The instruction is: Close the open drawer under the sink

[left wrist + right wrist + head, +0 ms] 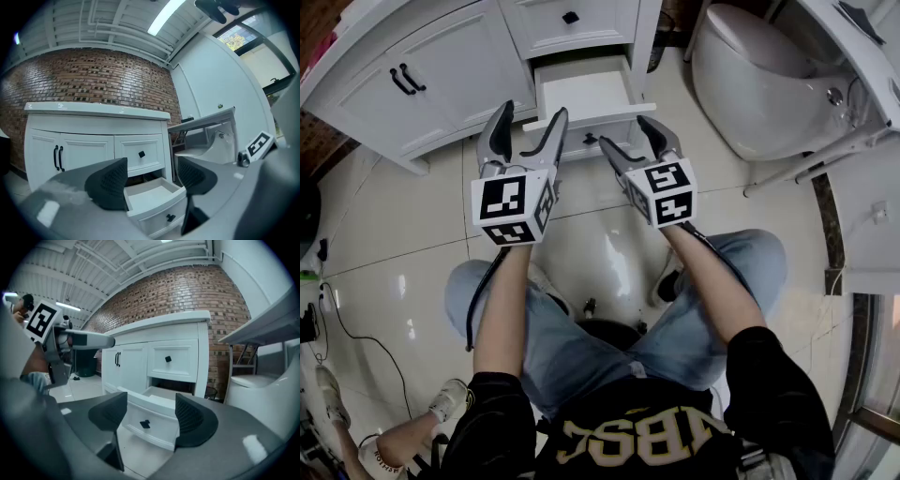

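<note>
The white vanity's bottom drawer (586, 94) is pulled out and looks empty; its front carries a small black knob (590, 139). Both grippers hover side by side just in front of that drawer front, touching nothing. My left gripper (528, 124) is open, and between its jaws I see the drawer (152, 197) and its knob (170, 217). My right gripper (630, 141) is also open, opposite the drawer front (157, 427) with the knob (145, 423) low between its jaws. The left gripper (70, 341) shows at the left of the right gripper view.
Above the open drawer is a shut drawer (570, 17) with a black knob. Cabinet doors with black handles (406, 78) stand to the left. A white toilet (769, 84) sits close on the right. The person's knees (609, 319) are just behind the grippers, and a cable (356, 337) lies on the tiled floor.
</note>
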Tool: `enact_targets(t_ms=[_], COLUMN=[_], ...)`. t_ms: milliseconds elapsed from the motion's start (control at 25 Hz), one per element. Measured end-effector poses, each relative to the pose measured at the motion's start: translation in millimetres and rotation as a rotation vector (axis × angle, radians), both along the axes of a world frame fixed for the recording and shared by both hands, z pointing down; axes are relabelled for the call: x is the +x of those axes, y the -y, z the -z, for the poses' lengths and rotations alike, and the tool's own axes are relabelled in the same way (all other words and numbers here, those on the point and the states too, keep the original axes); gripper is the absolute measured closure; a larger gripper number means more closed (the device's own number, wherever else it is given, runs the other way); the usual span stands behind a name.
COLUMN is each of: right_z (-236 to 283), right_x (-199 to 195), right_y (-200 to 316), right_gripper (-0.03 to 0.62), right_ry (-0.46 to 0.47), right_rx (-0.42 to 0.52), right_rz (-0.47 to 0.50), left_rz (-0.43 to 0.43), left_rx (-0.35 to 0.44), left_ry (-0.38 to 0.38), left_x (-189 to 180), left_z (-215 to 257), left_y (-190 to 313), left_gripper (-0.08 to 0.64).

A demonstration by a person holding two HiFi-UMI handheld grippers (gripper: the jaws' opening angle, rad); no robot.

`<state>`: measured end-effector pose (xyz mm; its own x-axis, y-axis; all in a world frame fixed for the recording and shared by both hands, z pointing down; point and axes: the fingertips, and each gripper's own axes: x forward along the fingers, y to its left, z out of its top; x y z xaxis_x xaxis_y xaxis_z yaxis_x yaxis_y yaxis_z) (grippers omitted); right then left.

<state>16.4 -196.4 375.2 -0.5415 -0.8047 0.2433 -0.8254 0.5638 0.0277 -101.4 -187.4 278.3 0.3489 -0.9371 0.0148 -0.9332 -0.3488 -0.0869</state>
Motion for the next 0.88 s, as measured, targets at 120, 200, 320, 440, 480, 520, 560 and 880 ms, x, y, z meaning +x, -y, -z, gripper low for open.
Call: enact_targets(t_ms=[120, 200, 320, 440, 480, 520, 560, 880], right_z=[-30.9, -47.2, -68.2, -85.4, -90.3, -95.1, -99.9, -130.2], right_x=[-4.5, -6.6, -11.7, -21.0, -23.9, -26.5, -28.9, -48.3], right_y=[8.7, 16.2, 25.1, 31.3, 33.8, 36.5, 39.1, 56.8], right_gripper=[0.279, 0.291, 0.308, 0.32, 0.325, 0.331, 0.337, 0.417], right_ry=[-0.013, -0.023, -0.05, -0.066, -0.071, -0.077, -0.084, -0.119], right_rx=[-0.074, -0.108, -0.148, -0.185, -0.196, -0.205, -0.214, -0.27], right_rz=[0.015, 0.021, 0.042, 0.07, 0.08, 0.091, 0.102, 0.205], left_rz=[0.001, 0.0, 0.001, 0.002, 0.0, -0.003, -0.006, -0.017], left_rx=[-0.002, -0.003, -0.012, -0.027, -0.029, -0.03, -0.03, -0.067], left_ry=[-0.003, -0.001, 0.0, -0.016, -0.021, -0.026, -0.029, -0.048], left_x=[-0.9, -1.3, -2.2, -2.4, -1.6, -0.5, 0.5, -1.1], left_z=[-1.0, -1.7, -5.0, -9.0, -9.6, -10.2, -11.1, -26.7], left_y=[9.4, 16.7, 28.5, 41.6, 46.7, 52.2, 57.8, 98.5], left_gripper=[0.222, 0.222, 0.222, 0.222, 0.222, 0.222, 0.223, 0.223])
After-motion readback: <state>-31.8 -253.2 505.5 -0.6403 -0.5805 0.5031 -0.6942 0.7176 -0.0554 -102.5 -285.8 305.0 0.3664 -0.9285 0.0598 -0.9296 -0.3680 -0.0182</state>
